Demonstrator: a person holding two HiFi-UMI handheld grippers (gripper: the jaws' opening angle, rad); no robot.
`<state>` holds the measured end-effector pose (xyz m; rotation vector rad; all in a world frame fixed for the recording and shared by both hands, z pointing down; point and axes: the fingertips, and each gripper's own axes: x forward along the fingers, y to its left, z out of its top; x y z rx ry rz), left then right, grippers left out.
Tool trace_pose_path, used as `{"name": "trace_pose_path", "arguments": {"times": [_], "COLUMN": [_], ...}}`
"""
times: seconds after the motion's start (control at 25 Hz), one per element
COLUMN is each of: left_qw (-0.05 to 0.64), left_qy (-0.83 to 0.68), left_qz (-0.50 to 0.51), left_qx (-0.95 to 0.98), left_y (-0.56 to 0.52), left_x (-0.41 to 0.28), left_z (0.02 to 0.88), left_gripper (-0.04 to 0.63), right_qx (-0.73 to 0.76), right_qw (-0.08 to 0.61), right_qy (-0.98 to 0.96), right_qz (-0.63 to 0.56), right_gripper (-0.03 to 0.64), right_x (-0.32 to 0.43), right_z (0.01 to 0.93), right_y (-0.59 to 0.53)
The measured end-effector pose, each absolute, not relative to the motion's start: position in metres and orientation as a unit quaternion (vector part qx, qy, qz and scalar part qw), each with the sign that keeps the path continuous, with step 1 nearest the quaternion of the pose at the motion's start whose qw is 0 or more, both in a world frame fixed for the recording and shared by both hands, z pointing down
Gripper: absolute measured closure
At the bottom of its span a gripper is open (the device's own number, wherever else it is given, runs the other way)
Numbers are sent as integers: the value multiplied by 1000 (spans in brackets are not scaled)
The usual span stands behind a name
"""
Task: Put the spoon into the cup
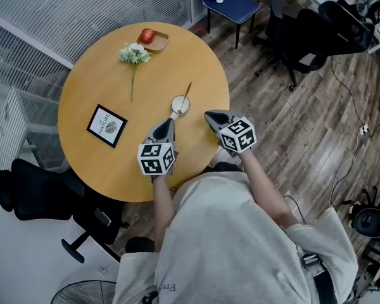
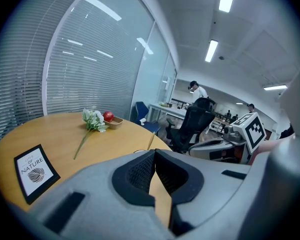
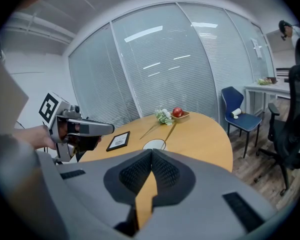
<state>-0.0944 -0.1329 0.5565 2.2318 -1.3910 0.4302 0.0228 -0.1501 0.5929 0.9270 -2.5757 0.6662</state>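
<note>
In the white cup (image 1: 180,105), right of the middle of the round surface (image 1: 92,87): the spoon (image 1: 188,92), handle leaning out toward the far edge. Just near of the cup, the left tool (image 1: 168,124), jaws together on nothing. Beside it at the right edge, the right tool (image 1: 210,115), likewise pressed together and empty. At the far edge, a white flower (image 1: 134,55) (stem pointing inward) and a red apple (image 1: 147,35) in a wooden tray (image 1: 160,43). Toward the left edge, a framed card (image 1: 107,125).
</note>
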Motion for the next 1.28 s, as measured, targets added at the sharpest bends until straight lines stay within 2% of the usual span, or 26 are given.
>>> {"name": "trace_pose_path", "arguments": {"times": [1.28], "left_qw": [238], "left_qy": [-504], "left_qz": [162], "left_qx": [814], "left_y": [-131], "left_x": [-95], "left_z": [558], "left_gripper": [588], "right_qx": [310], "right_qw": [168], "right_qy": [-909], "right_qz": [222], "right_gripper": [620], "right_x": [17], "right_z": [589], "right_y": [-147]}}
